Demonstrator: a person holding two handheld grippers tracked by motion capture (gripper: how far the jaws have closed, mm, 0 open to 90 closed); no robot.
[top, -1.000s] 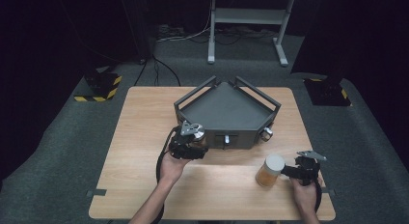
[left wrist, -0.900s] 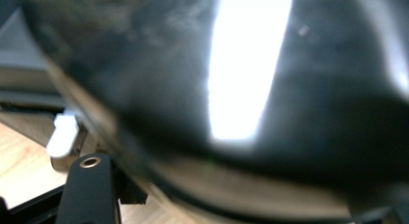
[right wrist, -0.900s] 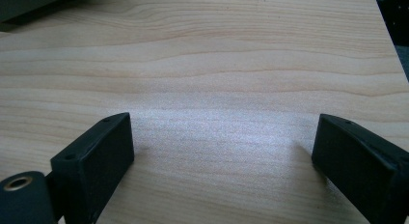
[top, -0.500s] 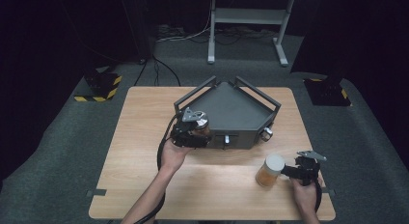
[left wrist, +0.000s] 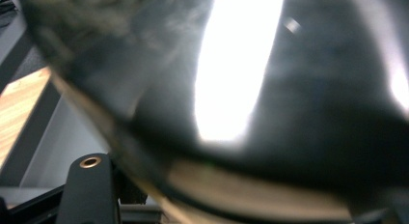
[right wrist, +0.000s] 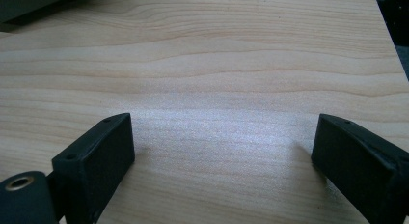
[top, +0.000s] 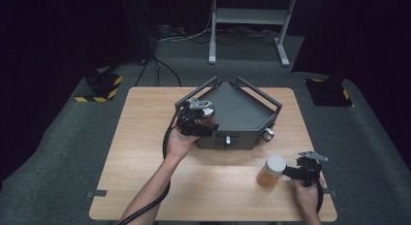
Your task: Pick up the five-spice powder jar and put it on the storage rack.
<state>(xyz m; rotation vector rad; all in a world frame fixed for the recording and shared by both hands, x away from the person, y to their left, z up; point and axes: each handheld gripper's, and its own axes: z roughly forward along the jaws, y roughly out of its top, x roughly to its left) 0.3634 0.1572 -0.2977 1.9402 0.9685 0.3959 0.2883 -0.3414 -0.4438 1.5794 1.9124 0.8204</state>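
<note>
Tray [top: 242,113] behind – jar [top: 270,171] probably front-right.

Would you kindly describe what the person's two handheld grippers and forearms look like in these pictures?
Both grippers are black. The left gripper and the right gripper each carry a grey three-cornered plate on top, and a thick black cable loops from the left one along the forearm. The forearms show no sleeves. In the right gripper view the fingers are blocky matte black pads with small screw holes, beside a brass-ringed hole.

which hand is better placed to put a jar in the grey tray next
Left. The left gripper is shut on a jar at the tray. The right gripper is open beside the other jar on the table.
</note>
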